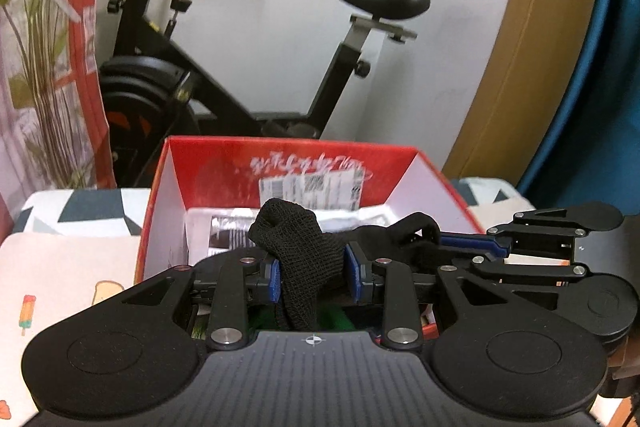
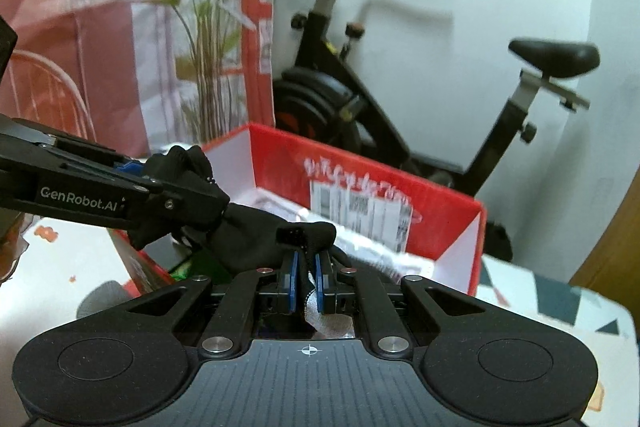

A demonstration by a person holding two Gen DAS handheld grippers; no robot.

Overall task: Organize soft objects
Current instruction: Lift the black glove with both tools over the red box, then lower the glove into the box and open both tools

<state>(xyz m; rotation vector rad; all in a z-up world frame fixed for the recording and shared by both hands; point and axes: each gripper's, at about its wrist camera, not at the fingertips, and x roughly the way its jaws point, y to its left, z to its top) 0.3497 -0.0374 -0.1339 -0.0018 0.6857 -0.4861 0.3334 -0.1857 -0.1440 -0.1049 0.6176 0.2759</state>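
**Black knit piece carried over the red box**

The red box sits open on the patterned table, packets already inside. Above its near edge, both tools share one black knit garment: the left gripper pinches a thick bunch, the right gripper is clamped tight on a thin edge. This looks like the placing step; next, I'd guess, lowering it inside and letting go. The fabric hangs limp and crumpled between them.
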